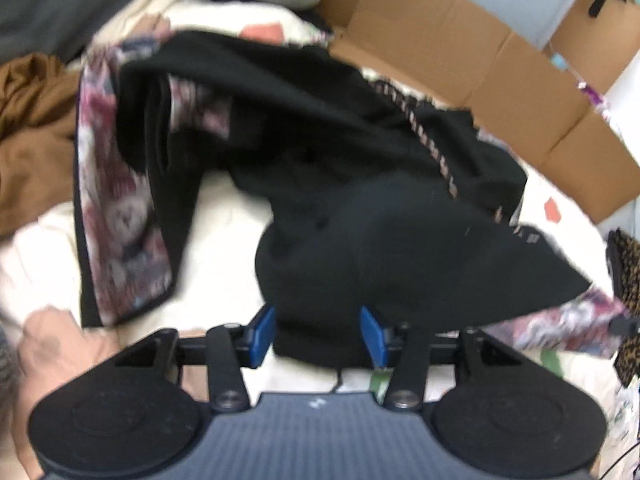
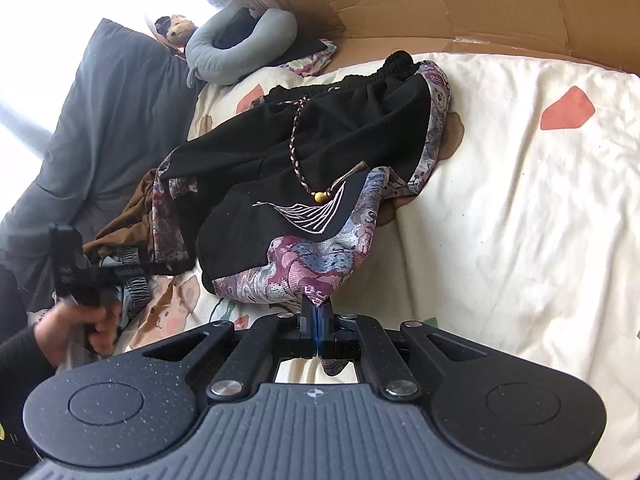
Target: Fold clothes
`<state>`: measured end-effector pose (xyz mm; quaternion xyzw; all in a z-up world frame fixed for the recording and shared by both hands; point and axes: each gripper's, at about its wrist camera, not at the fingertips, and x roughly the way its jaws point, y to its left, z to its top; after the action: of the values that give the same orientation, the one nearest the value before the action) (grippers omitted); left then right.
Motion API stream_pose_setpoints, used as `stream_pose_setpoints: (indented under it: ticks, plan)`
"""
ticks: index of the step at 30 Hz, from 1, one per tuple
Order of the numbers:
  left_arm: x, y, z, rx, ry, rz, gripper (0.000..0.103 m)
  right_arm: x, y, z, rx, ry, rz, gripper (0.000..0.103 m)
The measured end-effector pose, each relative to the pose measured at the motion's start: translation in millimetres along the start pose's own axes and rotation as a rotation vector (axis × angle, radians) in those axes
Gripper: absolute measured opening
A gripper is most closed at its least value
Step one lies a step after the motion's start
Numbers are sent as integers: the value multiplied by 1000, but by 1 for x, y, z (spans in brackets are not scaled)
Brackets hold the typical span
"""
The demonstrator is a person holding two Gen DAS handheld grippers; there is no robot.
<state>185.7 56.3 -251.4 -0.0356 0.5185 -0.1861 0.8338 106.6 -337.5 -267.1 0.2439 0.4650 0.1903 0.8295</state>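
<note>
Right gripper point(image 2: 317, 320) is clamped on the floral hem of the black shorts point(image 2: 320, 140), apparently anchoring that corner on the cream bedspread point(image 2: 500, 200), while the left gripper point(image 1: 318, 334), jaws apart, straddles black cloth without pinching it beside the cardboard box point(image 1: 500, 64).

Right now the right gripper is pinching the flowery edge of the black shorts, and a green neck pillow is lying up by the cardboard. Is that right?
Nearly. The neck pillow is grey, not green, as the right wrist view shows. The right gripper does pinch the flowery edge of the black shorts, and the pillow lies by the cardboard.
</note>
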Motion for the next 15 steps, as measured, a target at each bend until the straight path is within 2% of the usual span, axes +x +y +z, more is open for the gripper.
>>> stream_pose_setpoints:
  ticks: [3,7,11,13,14,15]
  plan:
    - [9,-1,-9,24,-1,-9,60,-1,-2,-3,8,-1,1,0]
    - [23,-3,-20,32,23,-26,60,0,-4,-7,20,0,-2,0]
    - [29,-6,-29,35,8,-34,59,-1,-5,-9,20,2,-6,0]
    - [31,-7,-30,40,-2,-40,54,-1,-5,-10,24,1,-7,0]
    - [32,-8,-30,46,-6,-40,47,-2,-5,-11,24,-1,-7,0]
    - [33,-9,-30,51,-10,-39,33,-3,-5,-11,24,-2,-7,0]
